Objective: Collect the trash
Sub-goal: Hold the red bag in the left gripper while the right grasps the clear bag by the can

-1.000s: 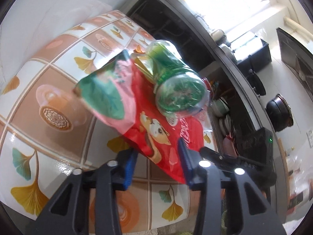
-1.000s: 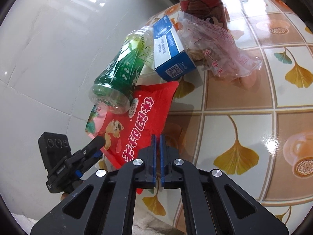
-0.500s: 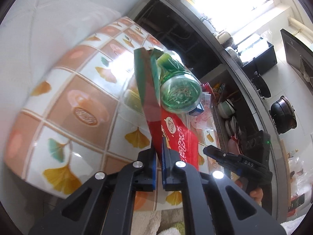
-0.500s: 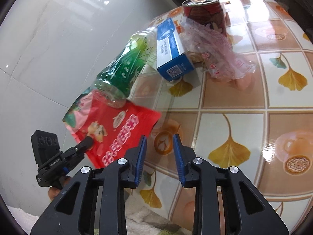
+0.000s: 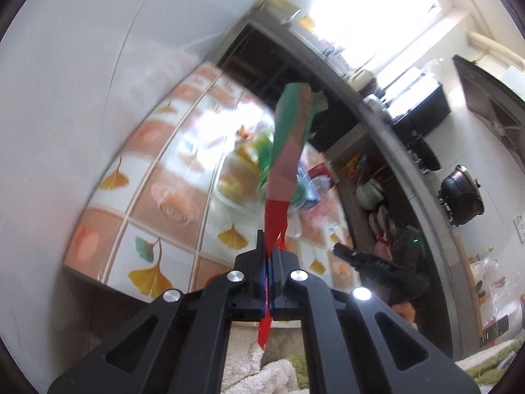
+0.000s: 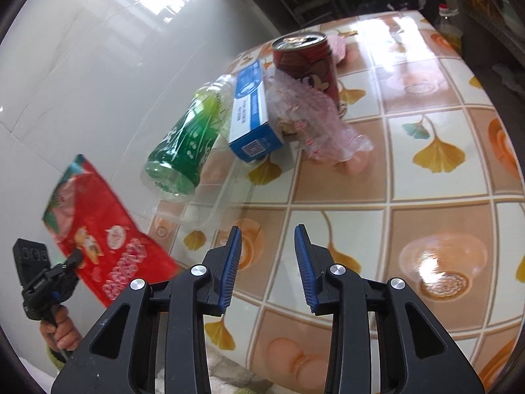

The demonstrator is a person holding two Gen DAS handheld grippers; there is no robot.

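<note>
My left gripper [image 5: 269,262] is shut on a red and green snack bag [image 5: 285,164], seen edge-on and held clear of the table; it also shows in the right wrist view [image 6: 98,229], off the table's left edge. My right gripper [image 6: 267,256] is open and empty above the tiled table [image 6: 426,197]. On the table lie a green plastic bottle [image 6: 183,144] on its side, a blue and white box [image 6: 251,115], a crumpled clear wrapper [image 6: 315,121] and an upright red can [image 6: 305,62].
A white wall [image 6: 82,65] runs along the table's far side. A clear plastic tray [image 6: 203,207] lies near the bottle. A kitchen counter with pots [image 5: 459,190] stands beyond the table. A fluffy rug [image 5: 279,374] lies below.
My left gripper has closed on the snack bag and pulled it off the table, away from the bottle. My right gripper has let go of the bag and opened wide.
</note>
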